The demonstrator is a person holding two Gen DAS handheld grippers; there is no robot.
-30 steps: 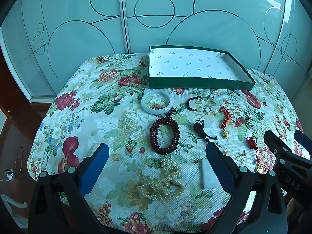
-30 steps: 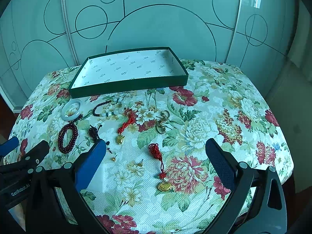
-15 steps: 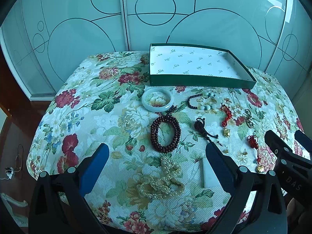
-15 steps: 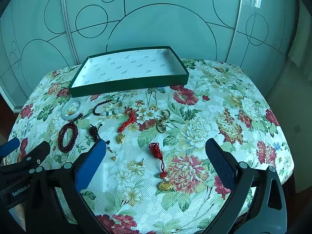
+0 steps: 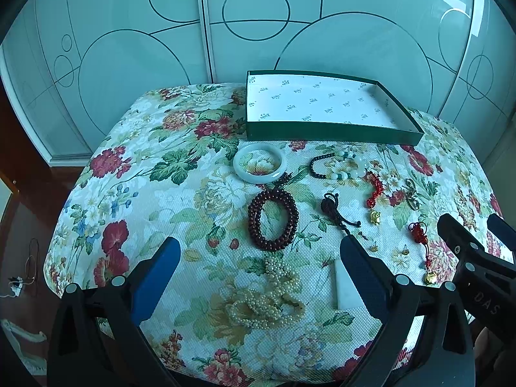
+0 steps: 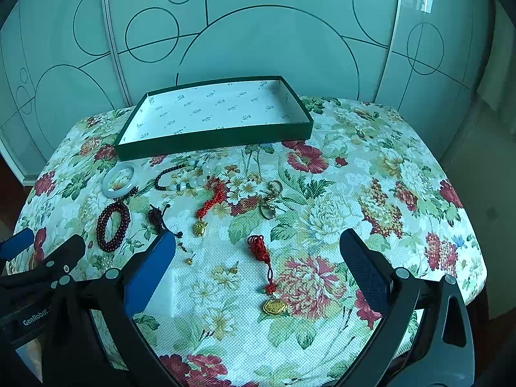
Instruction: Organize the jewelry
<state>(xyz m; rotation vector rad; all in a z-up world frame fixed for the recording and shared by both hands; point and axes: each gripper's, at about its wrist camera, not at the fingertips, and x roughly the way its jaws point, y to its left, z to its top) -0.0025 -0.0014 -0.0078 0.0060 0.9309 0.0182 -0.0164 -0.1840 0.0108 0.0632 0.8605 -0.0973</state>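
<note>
Jewelry lies on a floral tablecloth before an empty green box (image 5: 332, 135) (image 6: 213, 140). A pale jade bangle (image 5: 259, 163) (image 6: 118, 181), a dark red bead bracelet (image 5: 273, 223) (image 6: 113, 225), a pearl necklace (image 5: 267, 300), a black and white bead bracelet (image 5: 338, 169) (image 6: 183, 179), a dark knotted cord (image 5: 335, 209), a red cord with gold charm (image 5: 374, 198) (image 6: 209, 204), and a red tassel with gold pendant (image 6: 267, 274) (image 5: 422, 251) are spread out. My left gripper (image 5: 258, 267) is open above the pearls. My right gripper (image 6: 258, 264) is open above the red tassel.
A white flat block (image 5: 345, 287) (image 6: 164, 293) lies between the grippers. A gold key ring (image 6: 271, 200) lies mid-table, small gold earrings (image 6: 188, 260) near the tassel. Frosted sliding doors (image 5: 258, 25) stand behind the table. The table edge drops to a dark floor (image 5: 19, 225) on the left.
Both grippers have drifted very slightly back, so the table appears a little farther. Nothing on the table has moved.
</note>
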